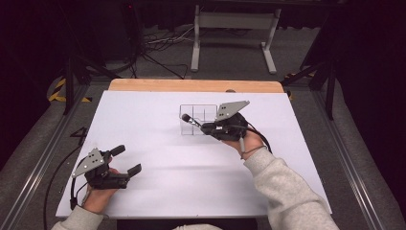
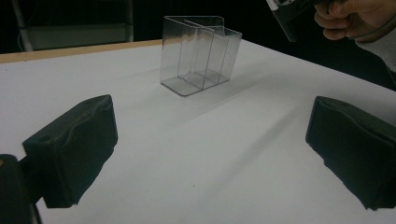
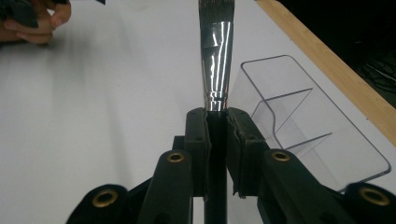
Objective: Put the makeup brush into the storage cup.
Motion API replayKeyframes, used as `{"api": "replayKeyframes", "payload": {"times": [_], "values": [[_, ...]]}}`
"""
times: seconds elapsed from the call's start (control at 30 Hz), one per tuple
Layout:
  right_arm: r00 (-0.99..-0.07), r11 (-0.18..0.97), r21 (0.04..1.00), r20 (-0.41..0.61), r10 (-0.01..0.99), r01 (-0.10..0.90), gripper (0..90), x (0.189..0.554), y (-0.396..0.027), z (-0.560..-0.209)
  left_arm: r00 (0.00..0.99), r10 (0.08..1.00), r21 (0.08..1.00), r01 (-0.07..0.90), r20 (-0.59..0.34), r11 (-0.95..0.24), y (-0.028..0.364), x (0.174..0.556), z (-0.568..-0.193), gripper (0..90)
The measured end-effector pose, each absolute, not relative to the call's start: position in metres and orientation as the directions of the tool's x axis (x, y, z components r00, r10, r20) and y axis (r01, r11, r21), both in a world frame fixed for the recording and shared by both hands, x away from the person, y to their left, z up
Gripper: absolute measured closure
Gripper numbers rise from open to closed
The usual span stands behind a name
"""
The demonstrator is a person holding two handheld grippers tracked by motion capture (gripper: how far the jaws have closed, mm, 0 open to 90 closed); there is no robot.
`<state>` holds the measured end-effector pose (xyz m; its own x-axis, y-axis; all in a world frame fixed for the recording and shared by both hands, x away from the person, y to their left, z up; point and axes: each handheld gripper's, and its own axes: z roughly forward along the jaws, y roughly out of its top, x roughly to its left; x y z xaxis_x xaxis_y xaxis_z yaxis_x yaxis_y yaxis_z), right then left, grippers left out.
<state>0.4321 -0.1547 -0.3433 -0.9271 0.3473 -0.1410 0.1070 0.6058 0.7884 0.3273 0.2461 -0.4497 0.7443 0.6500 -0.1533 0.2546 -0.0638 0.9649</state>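
Brush, pinched by the right gripper, points toward ten o'clock over the clear organizer; left gripper jaws spread above white table.

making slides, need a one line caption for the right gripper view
Right gripper shut on a brush by its metal ferrule, beside a clear divided organizer on the white table.

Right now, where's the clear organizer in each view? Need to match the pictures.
High view: organizer at table centre, just left of the right tool, which holds a brush.
Left gripper view: organizer upper centre, beyond the open jaws.
Right gripper view: organizer right of the brush, seen from above.
Shared landmark: the table's wooden edge, behind the organizer.
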Motion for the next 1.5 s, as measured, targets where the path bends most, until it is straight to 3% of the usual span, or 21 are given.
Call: {"api": "replayKeyframes", "payload": {"times": [0.87,1.5], "values": [[-0.861,0.353,0.928,-0.084,0.502,0.115,79.4,0.437,-0.172,-0.347,0.743,0.651,0.965,0.255,-0.155,-0.062,0.247,0.326,-0.45,3.1],[-0.796,0.226,0.967,-0.046,0.604,0.115,79.4,0.454,-0.17,-0.354,0.739,0.653,0.963,0.263,-0.165,-0.054,0.25,0.323,-0.45,3.1]]}}
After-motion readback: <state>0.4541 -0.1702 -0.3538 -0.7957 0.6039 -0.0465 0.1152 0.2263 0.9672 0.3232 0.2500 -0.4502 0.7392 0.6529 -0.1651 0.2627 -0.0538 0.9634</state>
